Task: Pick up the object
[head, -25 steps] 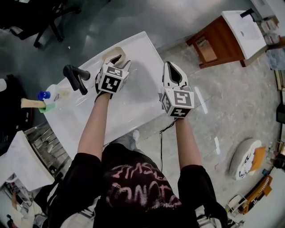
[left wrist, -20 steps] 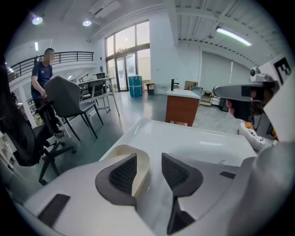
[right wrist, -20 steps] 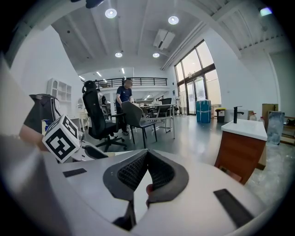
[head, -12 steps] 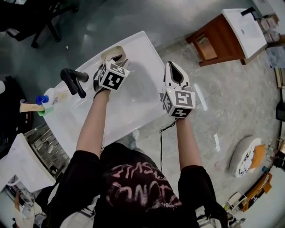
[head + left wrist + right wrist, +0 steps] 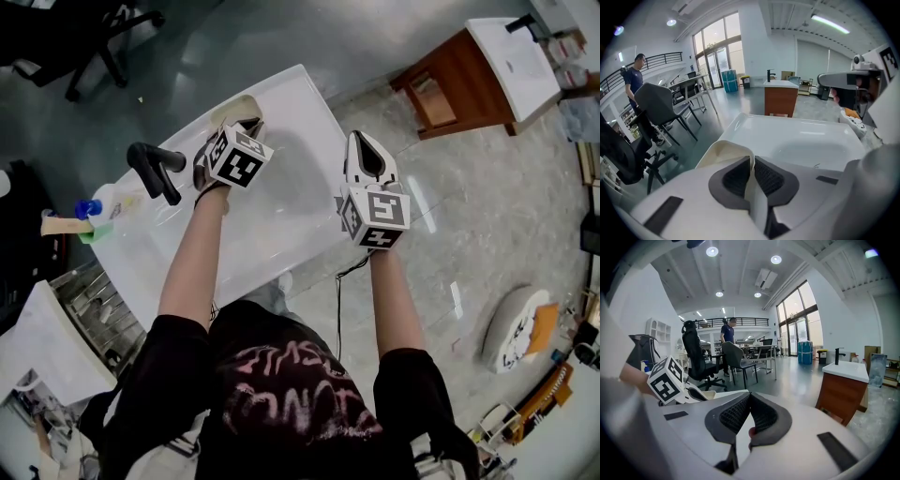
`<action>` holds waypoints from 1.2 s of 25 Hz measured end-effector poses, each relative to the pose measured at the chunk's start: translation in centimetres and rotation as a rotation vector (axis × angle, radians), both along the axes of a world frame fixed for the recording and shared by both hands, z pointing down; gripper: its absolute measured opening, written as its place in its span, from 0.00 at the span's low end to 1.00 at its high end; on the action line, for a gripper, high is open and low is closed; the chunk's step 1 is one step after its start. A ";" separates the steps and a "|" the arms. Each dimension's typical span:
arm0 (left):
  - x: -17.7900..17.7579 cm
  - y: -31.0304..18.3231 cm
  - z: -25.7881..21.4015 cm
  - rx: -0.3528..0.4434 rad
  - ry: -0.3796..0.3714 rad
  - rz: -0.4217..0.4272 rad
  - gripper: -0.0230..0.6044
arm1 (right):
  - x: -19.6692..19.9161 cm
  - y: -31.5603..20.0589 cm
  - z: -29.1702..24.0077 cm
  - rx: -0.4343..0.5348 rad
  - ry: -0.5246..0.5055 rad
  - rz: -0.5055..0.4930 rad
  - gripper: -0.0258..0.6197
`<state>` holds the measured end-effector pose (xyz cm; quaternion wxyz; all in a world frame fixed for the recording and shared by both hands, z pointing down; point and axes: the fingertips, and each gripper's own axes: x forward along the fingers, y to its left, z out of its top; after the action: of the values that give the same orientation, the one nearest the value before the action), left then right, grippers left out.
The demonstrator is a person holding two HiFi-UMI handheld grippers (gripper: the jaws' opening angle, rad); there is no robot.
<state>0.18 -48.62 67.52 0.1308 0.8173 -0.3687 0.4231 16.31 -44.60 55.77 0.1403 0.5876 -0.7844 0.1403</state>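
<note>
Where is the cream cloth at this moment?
The cloth is pinched between the jaws of the left gripper, which have just been closing on it, at a corner of the sink, right of the faucet in the head view.

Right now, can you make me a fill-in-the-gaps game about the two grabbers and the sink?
1. The left gripper pinches a thin object whose colour is ___.
2. The right gripper is shut and holds ___.
3. The tap on the white sink is coloured ___.

Missing words: cream; nothing; black.

Note: the left gripper's jaws have just been closing, with the thin object between them.
</note>
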 end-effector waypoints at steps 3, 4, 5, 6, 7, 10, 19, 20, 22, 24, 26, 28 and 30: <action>0.1 0.2 -0.3 -0.002 0.019 0.001 0.10 | -0.1 -0.1 -0.3 0.007 0.000 0.002 0.06; 0.1 0.1 -0.5 0.001 0.032 -0.004 0.10 | -0.1 -0.1 -0.5 0.010 0.000 0.003 0.06; 0.2 0.1 -0.8 0.006 0.045 -0.008 0.10 | -0.1 0.0 -0.6 0.012 0.000 0.004 0.06; 0.3 0.2 -1.1 0.012 0.056 -0.011 0.10 | -0.1 0.0 -0.7 0.014 0.000 0.004 0.06; 0.4 0.2 -1.3 0.018 0.066 -0.013 0.10 | -0.1 0.1 -0.8 0.015 -0.001 0.003 0.06; 0.7 0.5 -2.4 0.041 0.093 -0.021 0.10 | -0.1 0.5 -1.4 0.022 0.001 0.005 0.06; 1.6 1.1 -9.3 0.190 0.196 -0.035 0.10 | 0.5 2.1 -4.6 0.076 -0.003 0.025 0.06; 1.5 1.4 -9.8 0.195 0.203 -0.047 0.10 | 0.6 2.4 -5.1 0.084 -0.004 0.028 0.06; 1.5 2.1 -11.1 0.211 0.219 -0.063 0.10 | 0.8 3.1 -5.9 0.097 -0.003 0.032 0.06; 1.7 2.8 -12.5 0.238 0.232 -0.064 0.10 | 1.1 3.9 -6.8 0.109 -0.001 0.035 0.06; 1.8 3.6 -13.9 0.263 0.248 -0.067 0.10 | 1.4 4.6 -7.7 0.123 0.002 0.039 0.06; 1.8 4.5 -15.4 0.285 0.272 -0.078 0.10 | 1.8 5.5 -8.6 0.138 0.004 0.047 0.06; 1.8 5.4 -16.9 0.312 0.288 -0.086 0.10 | 2.2 6.3 -9.5 0.153 0.003 0.056 0.06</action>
<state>1.97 -43.24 50.65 0.0719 0.8631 -0.4419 0.2339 18.46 -38.30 46.30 0.0922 0.6186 -0.7759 0.0828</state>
